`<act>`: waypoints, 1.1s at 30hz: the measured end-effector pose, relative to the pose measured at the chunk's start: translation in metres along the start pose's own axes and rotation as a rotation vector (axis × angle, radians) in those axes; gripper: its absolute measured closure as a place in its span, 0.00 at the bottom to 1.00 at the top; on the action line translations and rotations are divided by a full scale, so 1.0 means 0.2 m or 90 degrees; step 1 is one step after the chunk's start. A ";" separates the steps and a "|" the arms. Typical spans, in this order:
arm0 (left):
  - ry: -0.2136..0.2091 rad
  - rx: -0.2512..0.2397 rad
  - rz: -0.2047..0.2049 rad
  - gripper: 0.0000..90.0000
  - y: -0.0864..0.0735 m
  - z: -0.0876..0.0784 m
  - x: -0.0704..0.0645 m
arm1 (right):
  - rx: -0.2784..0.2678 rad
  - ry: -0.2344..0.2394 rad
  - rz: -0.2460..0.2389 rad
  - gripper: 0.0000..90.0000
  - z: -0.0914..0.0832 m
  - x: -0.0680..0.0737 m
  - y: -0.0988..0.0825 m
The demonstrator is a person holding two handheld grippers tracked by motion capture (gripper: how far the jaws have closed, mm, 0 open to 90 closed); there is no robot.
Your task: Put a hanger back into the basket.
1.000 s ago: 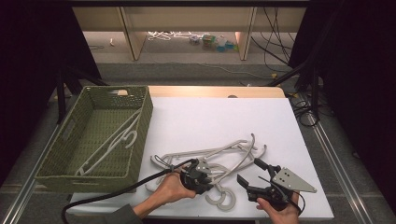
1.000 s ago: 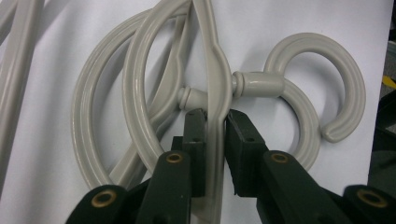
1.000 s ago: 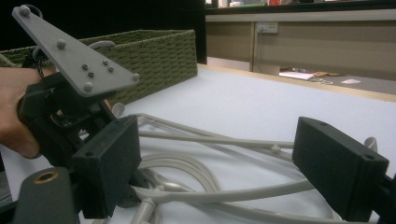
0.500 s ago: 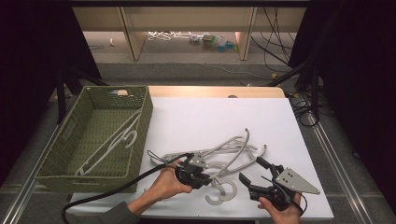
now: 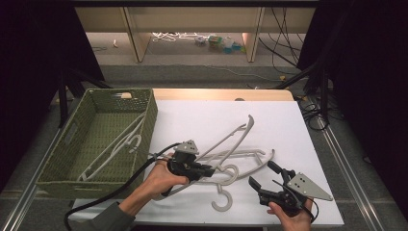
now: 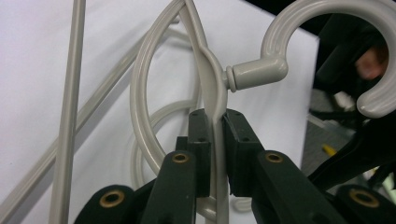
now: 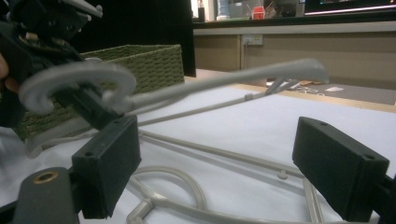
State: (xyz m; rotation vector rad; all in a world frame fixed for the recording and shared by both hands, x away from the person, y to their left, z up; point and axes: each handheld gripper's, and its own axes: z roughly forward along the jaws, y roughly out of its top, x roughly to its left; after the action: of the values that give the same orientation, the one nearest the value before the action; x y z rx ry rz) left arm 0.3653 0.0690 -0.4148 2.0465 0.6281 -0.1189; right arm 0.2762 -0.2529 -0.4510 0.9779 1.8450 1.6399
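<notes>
Change: the left gripper [image 5: 208,170] had just risen off the white worktop [image 5: 288,125], tilting the grey hanger [image 5: 235,136] up at its far end.
Left grip: pinching that hanger just below its hook [image 6: 327,56].
Right gripper [image 5: 268,179]: spread, holding nothing, unmoved at the near right.
Meaning: probably headed for the green basket [image 5: 149,113], where one hanger [image 5: 115,149] already lay.
Unclear: how many tangled hangers remained.
</notes>
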 end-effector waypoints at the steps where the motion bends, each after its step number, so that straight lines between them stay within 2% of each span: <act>1: -0.005 -0.006 -0.003 0.91 0.01 -0.02 0.00 | -0.010 -0.002 -0.001 0.18 0.01 0.00 0.00; 6: -0.019 -0.047 -0.034 0.91 0.04 -0.11 0.03 | 0.002 -0.001 -0.003 0.18 0.01 0.00 0.00; 7: -0.026 -0.056 -0.040 0.91 0.05 -0.13 0.03 | 0.003 0.007 0.000 0.18 0.01 0.00 0.00; 8: -0.033 -0.067 -0.047 0.91 0.05 -0.15 0.03 | 0.008 0.002 -0.001 0.18 0.01 0.00 0.00; 9: -0.038 -0.078 -0.055 0.91 0.06 -0.17 0.03 | 0.000 0.010 0.002 0.18 0.01 0.00 -0.01; 16: -0.046 -0.134 -0.067 0.91 0.12 -0.34 0.02 | 0.005 0.008 -0.007 0.18 0.02 0.00 0.00; 18: -0.045 -0.145 -0.072 0.91 0.14 -0.39 0.02 | -0.002 0.005 -0.008 0.18 0.02 0.01 -0.01; 22: -0.031 -0.155 -0.075 0.91 0.15 -0.49 0.03 | 0.010 0.007 -0.004 0.18 0.02 0.01 0.00; 27: -0.038 -0.181 -0.086 0.91 0.18 -0.60 0.02 | 0.003 0.014 -0.002 0.18 0.03 0.01 -0.01; 29: -0.053 -0.198 -0.101 0.91 0.18 -0.65 0.02 | 0.007 0.008 -0.004 0.18 0.03 0.01 -0.01; 33: -0.046 -0.216 -0.100 0.91 0.20 -0.75 0.02 | 0.006 0.014 -0.003 0.18 0.03 0.01 -0.01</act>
State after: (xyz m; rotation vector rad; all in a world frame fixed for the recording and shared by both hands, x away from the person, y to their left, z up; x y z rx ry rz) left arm 0.3633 0.1773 -0.3042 1.6598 0.7120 -0.1664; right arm 0.2792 -0.2479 -0.4535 0.9613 1.8699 1.6473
